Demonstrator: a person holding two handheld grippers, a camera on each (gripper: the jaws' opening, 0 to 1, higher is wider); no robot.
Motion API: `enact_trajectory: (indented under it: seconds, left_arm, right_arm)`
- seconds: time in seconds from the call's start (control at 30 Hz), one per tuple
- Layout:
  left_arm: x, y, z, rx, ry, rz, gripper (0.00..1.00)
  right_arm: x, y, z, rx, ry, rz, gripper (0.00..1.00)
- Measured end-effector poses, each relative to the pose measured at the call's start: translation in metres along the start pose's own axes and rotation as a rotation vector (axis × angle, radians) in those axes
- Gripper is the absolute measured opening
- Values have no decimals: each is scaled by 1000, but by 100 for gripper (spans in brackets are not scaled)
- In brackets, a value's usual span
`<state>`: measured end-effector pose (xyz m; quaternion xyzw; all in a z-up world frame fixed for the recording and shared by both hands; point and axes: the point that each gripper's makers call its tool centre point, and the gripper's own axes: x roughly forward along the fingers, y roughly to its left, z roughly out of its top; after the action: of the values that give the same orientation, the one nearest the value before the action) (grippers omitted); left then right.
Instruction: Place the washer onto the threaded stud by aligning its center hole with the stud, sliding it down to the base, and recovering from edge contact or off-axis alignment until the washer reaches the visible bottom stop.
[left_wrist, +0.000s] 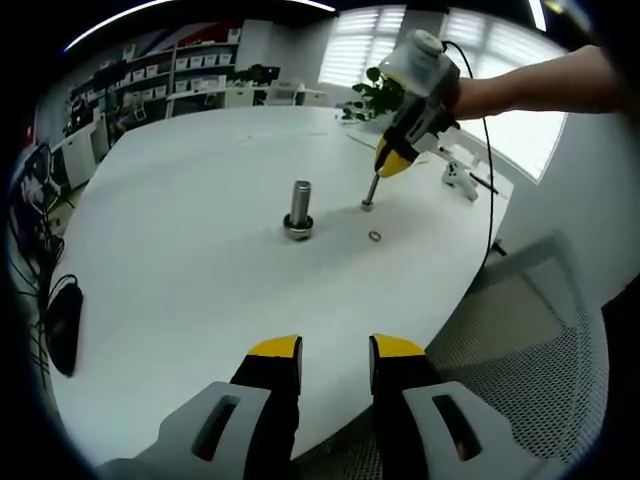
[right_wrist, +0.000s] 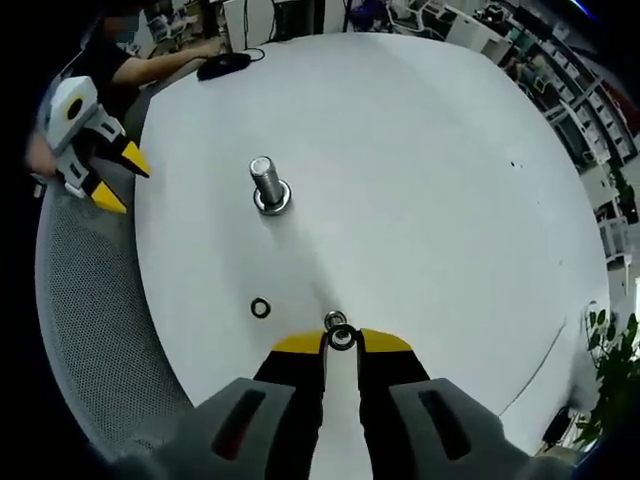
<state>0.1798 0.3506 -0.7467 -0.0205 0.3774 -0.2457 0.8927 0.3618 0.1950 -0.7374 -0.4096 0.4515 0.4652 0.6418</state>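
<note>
White table (right_wrist: 450, 180) open around stud (right_wrist: 268, 184); right hand-held gripper (right_wrist: 341, 340) clenched on washer (right_wrist: 342, 338); left hand-held gripper (left_wrist: 335, 352) released.

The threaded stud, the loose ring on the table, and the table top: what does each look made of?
Threaded stud: apparently bare metal, grey with bright highlights on its top face and base collar. Loose ring: dark and thin; too small to tell metal from rubber. Table top: smooth matte white, probably laminate, showing soft shadows.

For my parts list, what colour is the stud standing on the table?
Silver metal; the stud shows best in the right gripper view.
</note>
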Motion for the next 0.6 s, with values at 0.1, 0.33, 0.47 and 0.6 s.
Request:
enact_trajectory:
  seconds: [0.1, 0.33, 0.47, 0.6]
  left_arm:
    - [0, 0, 0, -3, -2, 0, 25]
    - [0, 1, 0, -5, 1, 3, 25]
    - [0, 2, -1, -6, 3, 5, 25]
    - [1, 2, -2, -7, 10, 7, 25]
  right_arm:
    - [2, 0, 1, 7, -3, 11, 13]
    - [12, 0, -1, -15, 18, 21, 13]
    - [18, -1, -1, -27, 29, 28, 13]
    - [23, -4, -1, -32, 44, 41, 14]
